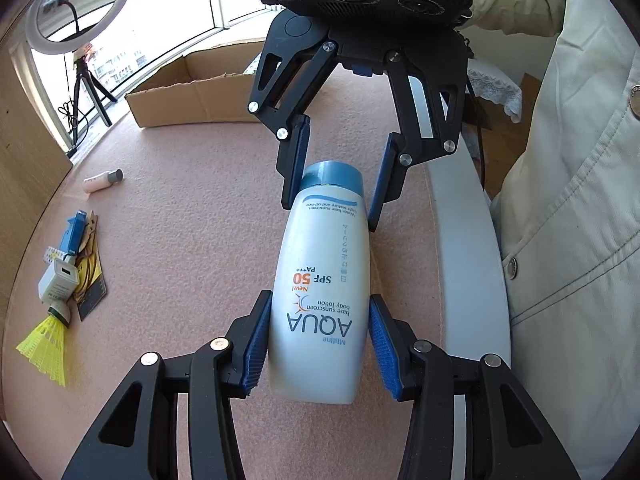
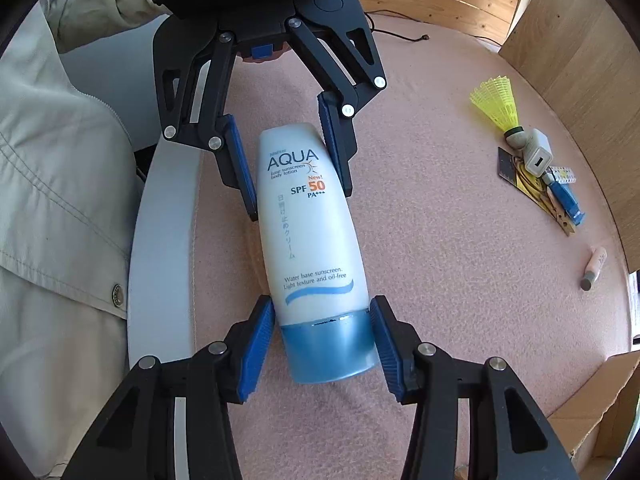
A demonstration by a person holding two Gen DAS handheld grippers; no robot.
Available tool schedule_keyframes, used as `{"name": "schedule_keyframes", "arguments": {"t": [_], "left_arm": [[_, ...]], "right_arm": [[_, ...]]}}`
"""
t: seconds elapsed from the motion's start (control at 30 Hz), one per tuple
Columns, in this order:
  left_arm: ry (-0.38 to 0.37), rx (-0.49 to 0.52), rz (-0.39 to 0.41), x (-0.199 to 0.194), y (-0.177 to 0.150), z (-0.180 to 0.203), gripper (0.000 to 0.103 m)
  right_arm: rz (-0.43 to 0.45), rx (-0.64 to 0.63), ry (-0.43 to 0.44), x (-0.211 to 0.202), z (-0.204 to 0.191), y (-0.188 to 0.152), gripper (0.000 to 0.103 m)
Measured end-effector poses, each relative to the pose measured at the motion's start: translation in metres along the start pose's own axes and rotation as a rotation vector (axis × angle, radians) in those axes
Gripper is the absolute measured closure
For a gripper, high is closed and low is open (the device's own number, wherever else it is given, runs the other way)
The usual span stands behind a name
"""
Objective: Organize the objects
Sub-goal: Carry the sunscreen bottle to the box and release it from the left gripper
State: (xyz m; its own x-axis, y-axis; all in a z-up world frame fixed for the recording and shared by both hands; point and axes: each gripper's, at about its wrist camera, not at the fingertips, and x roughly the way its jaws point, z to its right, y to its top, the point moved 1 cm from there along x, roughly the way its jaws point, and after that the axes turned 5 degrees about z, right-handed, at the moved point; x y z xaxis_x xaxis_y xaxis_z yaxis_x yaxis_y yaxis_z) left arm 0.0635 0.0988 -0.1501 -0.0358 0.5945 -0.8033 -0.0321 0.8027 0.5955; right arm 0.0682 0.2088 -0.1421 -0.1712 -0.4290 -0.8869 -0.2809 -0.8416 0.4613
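A white sunscreen bottle (image 1: 320,280) with a blue cap (image 2: 332,348) lies lengthwise between both grippers, low over the pink cloth (image 1: 192,240); whether it rests on the cloth I cannot tell. My left gripper (image 1: 322,344) is shut on the bottle's flat bottom end, by the AQUA print. Opposite it, my right gripper (image 2: 324,340) has its blue pads against both sides of the cap. In the right wrist view the left gripper (image 2: 288,168) shows at the far end of the bottle (image 2: 308,220). The right gripper (image 1: 336,196) shows at the cap in the left wrist view.
An open cardboard box (image 1: 192,92) stands at the cloth's far end. By the wooden wall (image 2: 580,60) lie a yellow shuttlecock (image 2: 496,100), a white charger (image 2: 536,152), a blue clip (image 2: 568,204) and a small tube (image 2: 596,264). A person's beige jacket (image 1: 580,240) borders the table's white edge (image 2: 164,220).
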Motion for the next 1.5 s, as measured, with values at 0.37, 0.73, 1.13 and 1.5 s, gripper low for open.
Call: {"name": "schedule_keyframes", "arguments": {"t": [0.37,0.73,1.13,1.5], "left_arm": [[0.083,0.073,0.009,-0.038,0.043,-0.01,0.053],[0.146,0.092,-0.002,-0.05,0.09,-0.023,0.053],[0.197,0.057,-0.068,0.006,0.19,-0.027,0.053],[0.131,0.167,-0.035,0.061,0.274,-0.044,0.053]], "right_arm": [[0.052,-0.045,-0.095,-0.034,0.013,0.018,0.058],[0.089,-0.087,-0.152,-0.076,0.034,0.017,0.058],[0.156,-0.156,-0.12,-0.126,0.066,-0.054,0.058],[0.131,-0.063,-0.213,-0.174,0.097,-0.119,0.058]]}}
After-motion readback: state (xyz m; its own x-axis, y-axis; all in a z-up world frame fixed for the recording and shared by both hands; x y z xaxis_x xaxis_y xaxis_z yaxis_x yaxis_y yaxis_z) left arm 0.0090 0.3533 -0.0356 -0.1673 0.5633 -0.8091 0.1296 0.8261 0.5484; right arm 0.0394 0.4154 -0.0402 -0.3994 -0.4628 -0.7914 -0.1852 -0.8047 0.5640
